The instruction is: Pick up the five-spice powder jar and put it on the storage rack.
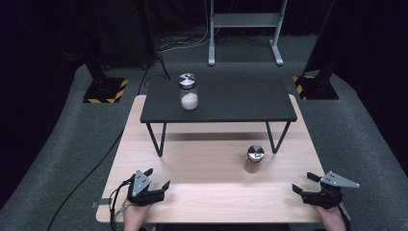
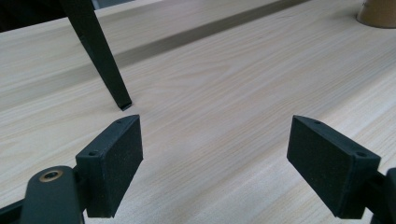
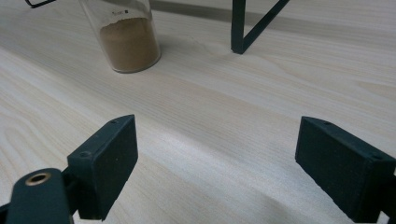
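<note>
While both grippers, left (image 1: 156,182) and right (image 1: 304,183), rested with fingers spread and empty on the pale wood-grain desk (image 1: 202,192), a round glass jar (image 1: 254,160) of brown powder stood between them. On the matte black shelf (image 1: 231,101) behind stood a jar of white powder (image 1: 188,91).

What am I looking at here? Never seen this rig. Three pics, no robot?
No robot arm: a person at a light wooden table holds a two-jaw tool in each hand. The high view comes from a fixed camera above the person's side, looking forward and down. It shows the left gripper and the right gripper near the table's front edge.

The other two pictures come from a camera riding on each gripper, looking out along its own two black jaws. In both, the jaws stand wide apart with bare wood between them, so nothing is held.

On the table stands a small black shelf on thin legs. A jar of white powder sits on top of it. A jar of brown powder stands on the wood in front, also seen in the right gripper view.
</note>
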`<state>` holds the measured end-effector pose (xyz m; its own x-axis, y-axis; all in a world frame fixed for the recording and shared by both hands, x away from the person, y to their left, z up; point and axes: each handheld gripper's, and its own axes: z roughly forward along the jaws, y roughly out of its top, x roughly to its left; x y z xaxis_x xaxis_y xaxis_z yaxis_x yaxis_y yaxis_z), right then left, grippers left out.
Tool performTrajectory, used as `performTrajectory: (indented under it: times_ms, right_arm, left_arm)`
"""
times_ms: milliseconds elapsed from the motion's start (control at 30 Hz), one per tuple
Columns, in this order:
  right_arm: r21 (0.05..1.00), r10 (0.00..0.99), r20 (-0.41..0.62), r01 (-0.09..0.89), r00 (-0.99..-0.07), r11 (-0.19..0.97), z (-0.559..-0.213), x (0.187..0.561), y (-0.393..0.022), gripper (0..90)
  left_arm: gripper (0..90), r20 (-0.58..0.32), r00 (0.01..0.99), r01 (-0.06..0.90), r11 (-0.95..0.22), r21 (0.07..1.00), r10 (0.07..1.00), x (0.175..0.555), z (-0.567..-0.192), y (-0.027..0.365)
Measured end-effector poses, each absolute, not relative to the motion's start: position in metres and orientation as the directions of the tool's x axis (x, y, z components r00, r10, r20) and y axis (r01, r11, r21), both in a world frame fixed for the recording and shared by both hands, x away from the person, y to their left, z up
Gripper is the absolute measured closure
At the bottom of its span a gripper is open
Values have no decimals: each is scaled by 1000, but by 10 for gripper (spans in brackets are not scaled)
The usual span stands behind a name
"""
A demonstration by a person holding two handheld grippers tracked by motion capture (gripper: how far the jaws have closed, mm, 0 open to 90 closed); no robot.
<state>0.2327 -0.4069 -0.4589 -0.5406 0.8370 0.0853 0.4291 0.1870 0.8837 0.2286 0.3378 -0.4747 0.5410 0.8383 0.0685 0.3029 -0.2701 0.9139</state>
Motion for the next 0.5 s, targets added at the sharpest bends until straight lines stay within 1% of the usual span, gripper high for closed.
performTrajectory:
  times_ms: [500]
  right_arm:
    - [883,839,83,430,-538,188,-459,232,-406,118]
  left_arm:
    - [177,66,548,305,-273,912,834,231,-474,339]
